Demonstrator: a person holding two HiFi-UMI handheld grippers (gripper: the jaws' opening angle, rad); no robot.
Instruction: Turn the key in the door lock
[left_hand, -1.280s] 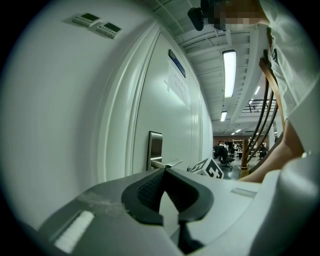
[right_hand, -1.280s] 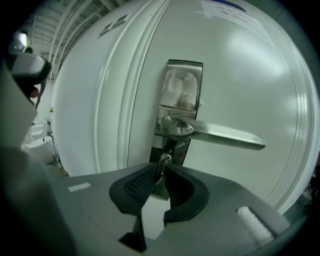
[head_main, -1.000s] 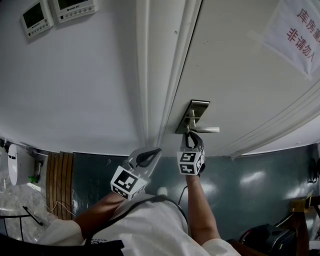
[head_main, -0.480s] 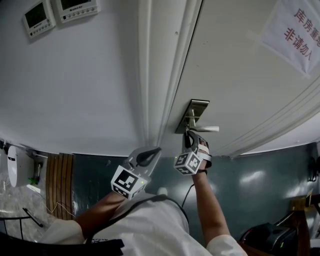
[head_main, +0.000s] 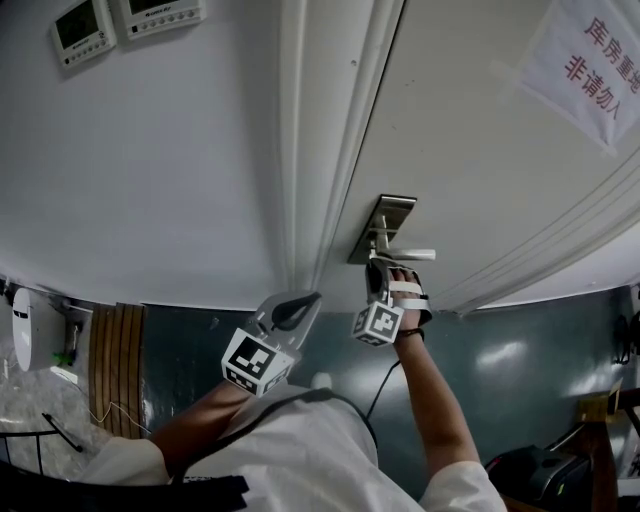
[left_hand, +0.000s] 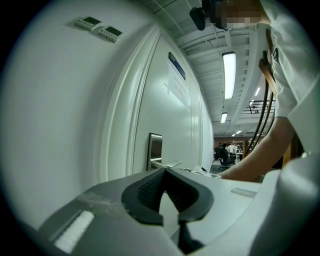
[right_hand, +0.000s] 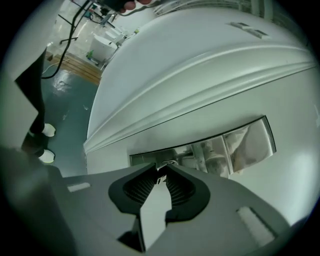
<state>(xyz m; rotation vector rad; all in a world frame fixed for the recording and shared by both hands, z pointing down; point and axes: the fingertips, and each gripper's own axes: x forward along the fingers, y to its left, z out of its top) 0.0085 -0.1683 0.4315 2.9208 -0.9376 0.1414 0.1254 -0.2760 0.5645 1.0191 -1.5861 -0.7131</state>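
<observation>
- Head view: two grippers, each with one marker cube. The left gripper (head_main: 306, 304) is low beside the door frame, well apart from the lock. The right gripper (head_main: 376, 272) is up against the bottom of the lock plate (head_main: 386, 214).
- One white door (head_main: 470, 150), one metal lock plate, and one lever handle (head_main: 412, 254) sticking out to the right just above the right gripper.
- Two wall panels (head_main: 82, 30) with small screens at the top left, and one paper sign (head_main: 590, 60) with red characters on the door.
- One key (right_hand: 161, 176): it sits in the lock at the plate's lower end, its head pinched between the right gripper's tips. Those jaws have just been easing apart a little.
- Left gripper view: the tips meet, with nothing between them.
- The key is only a small bright sliver in the right gripper view, and in the head view the gripper covers it. The sign is cut off by the picture's edge.
</observation>
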